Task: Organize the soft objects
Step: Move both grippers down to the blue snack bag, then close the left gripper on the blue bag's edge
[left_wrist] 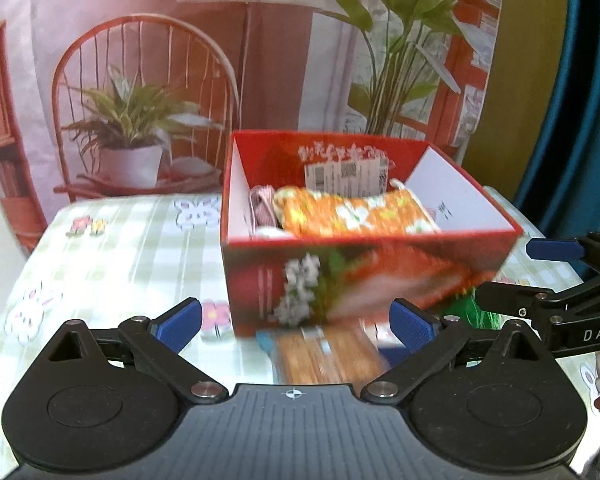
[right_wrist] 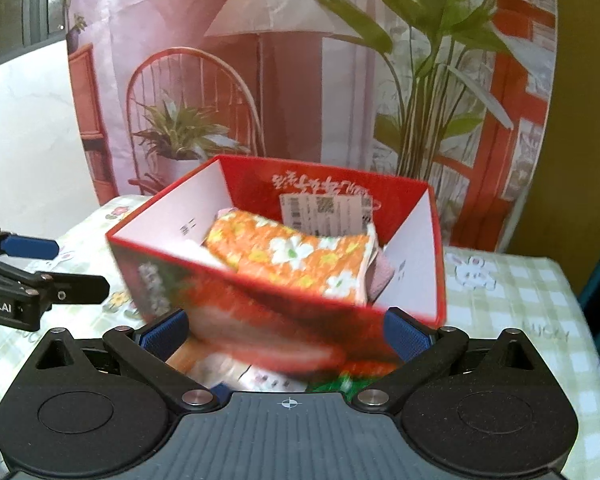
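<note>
Both tools (left_wrist: 296, 326) (right_wrist: 286, 334) gape before the red box (left_wrist: 364, 276), cloth (left_wrist: 352, 212) inside.

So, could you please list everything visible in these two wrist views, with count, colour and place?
box: one, red with a printed strawberry-like pattern, open-topped, on the table
floral cloth: one, orange with white and yellow flowers, lying inside the box
striped fabric: one, pink and white, inside the box beside the floral cloth
pink item: one, pale pink, tucked at the cloth's edge in the box; too blurred to identify
label: one, white with barcodes, on the box's inner far wall
flat packet: one, orange-brown, on the table in front of the box, blurred
tablecloth: one, green-white check with bunny and flower prints
backdrop: one, printed room scene behind the table
left gripper: open, blue pads
right gripper: open, blue pads
</note>
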Demonstrator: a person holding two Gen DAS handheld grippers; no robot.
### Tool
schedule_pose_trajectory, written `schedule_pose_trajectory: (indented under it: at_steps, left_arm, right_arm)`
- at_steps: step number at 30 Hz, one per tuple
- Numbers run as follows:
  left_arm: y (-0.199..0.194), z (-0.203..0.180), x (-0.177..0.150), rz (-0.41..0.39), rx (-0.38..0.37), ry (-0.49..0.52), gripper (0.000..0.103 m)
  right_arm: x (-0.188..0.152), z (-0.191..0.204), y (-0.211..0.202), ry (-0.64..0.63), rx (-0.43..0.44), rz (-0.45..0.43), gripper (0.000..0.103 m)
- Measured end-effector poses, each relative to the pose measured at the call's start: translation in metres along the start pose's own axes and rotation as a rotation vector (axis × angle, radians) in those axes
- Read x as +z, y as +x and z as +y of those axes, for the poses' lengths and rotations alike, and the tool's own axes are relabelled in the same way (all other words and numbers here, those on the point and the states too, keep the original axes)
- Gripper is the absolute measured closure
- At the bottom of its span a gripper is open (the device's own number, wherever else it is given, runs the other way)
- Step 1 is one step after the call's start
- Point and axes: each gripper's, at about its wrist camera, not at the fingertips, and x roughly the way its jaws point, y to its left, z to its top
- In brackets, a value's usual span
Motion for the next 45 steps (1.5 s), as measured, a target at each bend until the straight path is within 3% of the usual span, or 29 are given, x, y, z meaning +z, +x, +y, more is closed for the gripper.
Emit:
schedule_pose_trajectory:
  at_steps: [4,10,16,31,34,39,45]
  left_arm:
    - [-0.007,-0.003,-0.025,0.011,0.014,-0.001,0.002]
    - [-0.014,-0.002,-0.060,0.051,-0.022,-0.091,0.002]
    - [-0.018,-0.010,-0.082,0.058,-0.027,-0.093,0.002]
    - [-0.020,-0.030,-0.090,-0.007,-0.135,-0.043,0.005]
    - [-0.013,-0.036,-0.089,0.018,-0.171,-0.011,0.011]
    - [0.004,-0.043,-0.087,0.081,-0.240,0.006,0.053]
    - [0.021,-0.041,-0.084,0.119,-0.315,-0.045,0.054]
  right_arm:
    - [-0.028,0.007,-0.014,-0.008,-0.012,-0.002,0.000]
    - [-0.075,0.013,-0.027,0.014,-0.012,0.061,0.000]
    - [-0.108,0.020,-0.040,0.021,-0.003,0.102,0.000]
    - [-0.134,0.015,-0.037,0.049,0.010,0.066,0.000]
    - [-0.136,0.010,-0.034,0.077,0.025,0.060,0.000]
    - [-0.141,0.011,-0.031,0.066,0.041,0.043,0.000]
    - [-0.144,0.015,-0.031,0.013,0.075,0.011,0.000]
